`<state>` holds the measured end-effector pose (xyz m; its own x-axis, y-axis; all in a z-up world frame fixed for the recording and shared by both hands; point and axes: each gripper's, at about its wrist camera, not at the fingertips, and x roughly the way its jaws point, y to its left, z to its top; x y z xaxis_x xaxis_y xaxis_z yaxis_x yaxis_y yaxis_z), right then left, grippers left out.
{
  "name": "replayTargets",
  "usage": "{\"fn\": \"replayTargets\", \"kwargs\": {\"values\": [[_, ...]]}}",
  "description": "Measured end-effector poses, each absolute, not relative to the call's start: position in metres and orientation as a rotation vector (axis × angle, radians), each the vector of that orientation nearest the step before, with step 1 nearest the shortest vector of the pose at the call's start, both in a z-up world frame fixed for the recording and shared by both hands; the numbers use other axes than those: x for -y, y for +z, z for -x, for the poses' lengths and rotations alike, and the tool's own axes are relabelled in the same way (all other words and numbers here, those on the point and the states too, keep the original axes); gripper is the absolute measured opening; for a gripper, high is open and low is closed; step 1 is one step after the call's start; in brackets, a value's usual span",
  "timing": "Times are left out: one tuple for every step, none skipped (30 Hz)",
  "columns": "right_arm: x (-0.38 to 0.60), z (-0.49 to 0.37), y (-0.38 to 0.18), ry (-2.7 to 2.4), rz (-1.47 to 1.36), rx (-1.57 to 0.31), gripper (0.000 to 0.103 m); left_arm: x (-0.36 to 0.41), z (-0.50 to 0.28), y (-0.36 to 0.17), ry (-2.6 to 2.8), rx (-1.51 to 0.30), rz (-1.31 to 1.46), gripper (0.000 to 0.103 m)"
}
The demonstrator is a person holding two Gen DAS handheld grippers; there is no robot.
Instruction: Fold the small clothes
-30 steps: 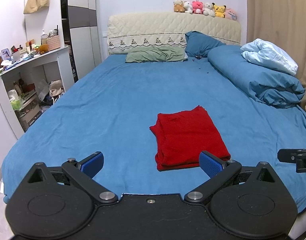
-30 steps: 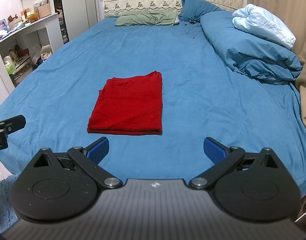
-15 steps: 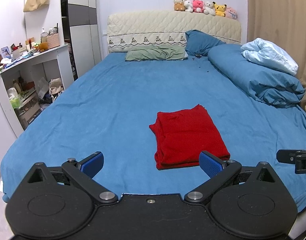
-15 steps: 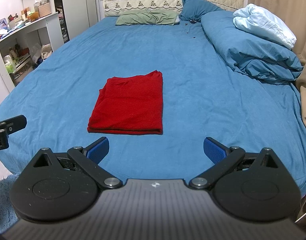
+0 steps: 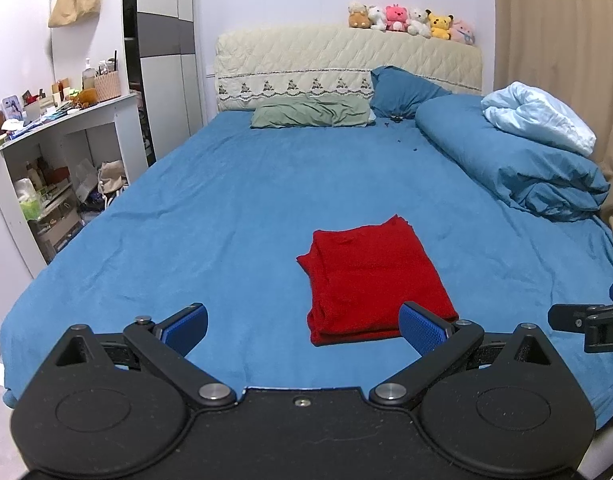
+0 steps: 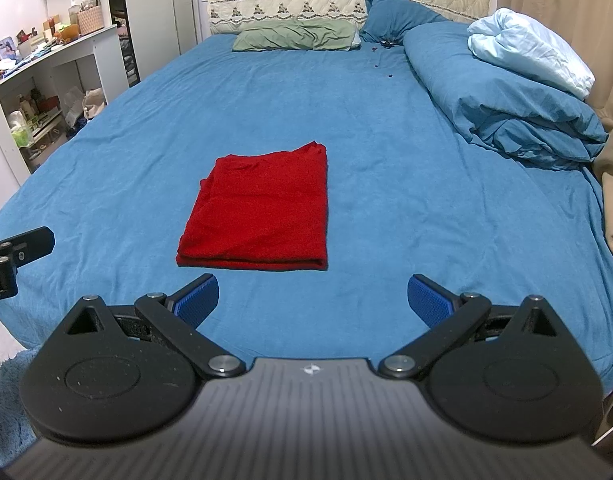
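Observation:
A red garment (image 5: 370, 276) lies folded into a flat rectangle on the blue bed sheet (image 5: 226, 208), near the foot of the bed. It also shows in the right wrist view (image 6: 262, 216). My left gripper (image 5: 304, 330) is open and empty, held back from the garment's near edge. My right gripper (image 6: 312, 298) is open and empty, also short of the garment's near edge. The right gripper's tip shows at the right edge of the left wrist view (image 5: 586, 320).
A rolled blue duvet (image 5: 518, 164) with a pale blue cloth (image 5: 538, 120) lies along the bed's right side. Green (image 5: 310, 114) and blue (image 5: 402, 88) pillows sit at the headboard. A white cluttered shelf unit (image 5: 46, 152) stands left of the bed. A curtain (image 5: 562, 40) hangs at the right.
Both grippers have drawn back slightly from the folded garment and stayed open. The garment has not moved.

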<state>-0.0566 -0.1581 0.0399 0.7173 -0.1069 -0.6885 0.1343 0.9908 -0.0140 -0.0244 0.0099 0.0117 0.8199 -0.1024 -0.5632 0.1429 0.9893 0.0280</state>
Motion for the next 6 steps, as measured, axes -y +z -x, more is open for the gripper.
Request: {"fn": "replayTargets", "kwargs": {"values": [[0.1578,0.0565,0.0398,-0.134,-0.038,-0.759,0.103,-0.0102,0.0248,0.0116,-0.132,-0.594,-0.070,0.103],[0.1578,0.0565,0.0398,-0.134,-0.039,-0.759,0.103,-0.0105,0.0248,0.0116,-0.135,-0.591,-0.070,0.103],[0.1573,0.0563,0.0396,-0.134,-0.040,-0.758,0.103,-0.0107,0.0251,0.0117,-0.138,-0.588,-0.071,0.103],[0.1577,0.0551,0.0395,-0.133,-0.040,-0.758,0.103,-0.0114,0.0247,0.0120,-0.140,-0.585,-0.071,0.103],[0.1579,0.0541,0.0395,-0.132,-0.041,-0.758,0.103,-0.0114,0.0248,0.0120,-0.141,-0.583,-0.072,0.103],[0.1571,0.0534,0.0391,-0.132,-0.041,-0.758,0.103,-0.0112,0.0243,0.0120,-0.141,-0.583,-0.074,0.103]]}}
